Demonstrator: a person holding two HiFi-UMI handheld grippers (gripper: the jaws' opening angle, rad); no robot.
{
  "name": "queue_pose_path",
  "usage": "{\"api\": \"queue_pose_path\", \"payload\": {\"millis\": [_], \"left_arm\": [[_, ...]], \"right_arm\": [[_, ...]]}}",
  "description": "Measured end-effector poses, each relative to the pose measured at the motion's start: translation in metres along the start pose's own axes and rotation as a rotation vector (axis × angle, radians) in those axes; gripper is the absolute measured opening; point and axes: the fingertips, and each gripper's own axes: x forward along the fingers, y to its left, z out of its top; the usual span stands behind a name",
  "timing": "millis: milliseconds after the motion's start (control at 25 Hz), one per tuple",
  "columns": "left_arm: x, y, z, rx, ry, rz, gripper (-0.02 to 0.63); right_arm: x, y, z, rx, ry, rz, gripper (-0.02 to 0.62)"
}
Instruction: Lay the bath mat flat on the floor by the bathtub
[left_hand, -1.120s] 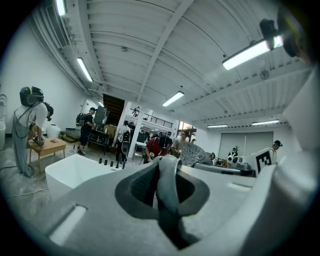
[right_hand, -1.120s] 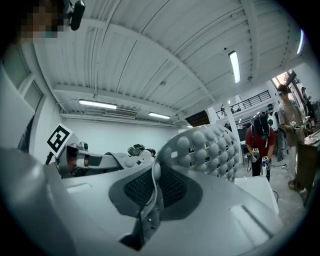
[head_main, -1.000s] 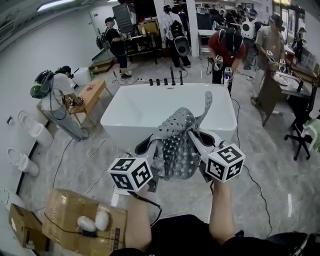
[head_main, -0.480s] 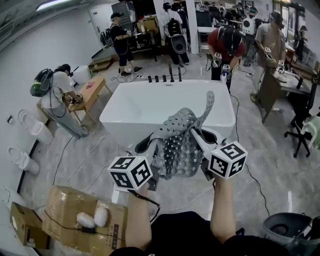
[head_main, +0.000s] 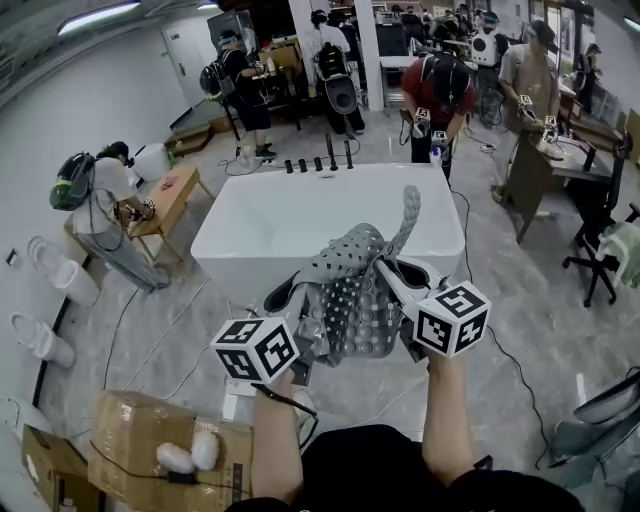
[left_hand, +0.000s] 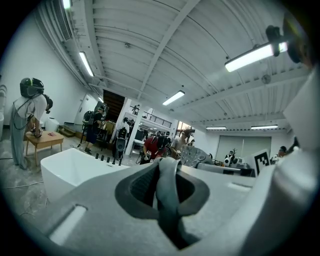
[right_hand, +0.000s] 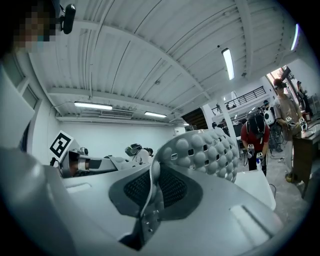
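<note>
The head camera is looking steeply down at the white rectangular bathtub (head_main: 300, 215). Both gripper cameras are facing it level, close against the shared grey studded rubber bath mat (right_hand: 202, 150).

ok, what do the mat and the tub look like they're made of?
The bath mat looks like soft matte grey rubber or PVC: it droops in folds, studded with bumps and holes. The bathtub is a smooth, seamless white shell: likely acrylic or enamel.

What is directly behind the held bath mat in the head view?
The white bathtub. The mat covers part of its near rim and wall, and the strip of floor just in front of it.
</note>
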Motion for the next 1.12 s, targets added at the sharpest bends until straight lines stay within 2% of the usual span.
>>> {"api": "queue_pose_path", "payload": {"millis": [200, 680, 920, 1120], "left_arm": [[0.019, 0.024, 0.009, -0.007, 0.002, -0.045, 0.020], [0.058, 0.142, 0.032, -0.070, 0.022, -0.088, 0.020], [0.066, 0.234, 0.047, -0.115, 0.047, -0.092, 0.020], [0.059, 0.301, 0.051, -0.132, 0.060, -0.080, 0.021]], "right_arm": [[0.026, -0.009, 0.004, -0.004, -0.002, -0.036, 0.020], [0.138, -0.012, -0.017, -0.005, 0.079, -0.107, 0.021], [0.233, 0.004, -0.030, -0.003, 0.134, -0.125, 0.021], [0.302, 0.034, -0.046, -0.004, 0.159, -0.081, 0.021]]}}
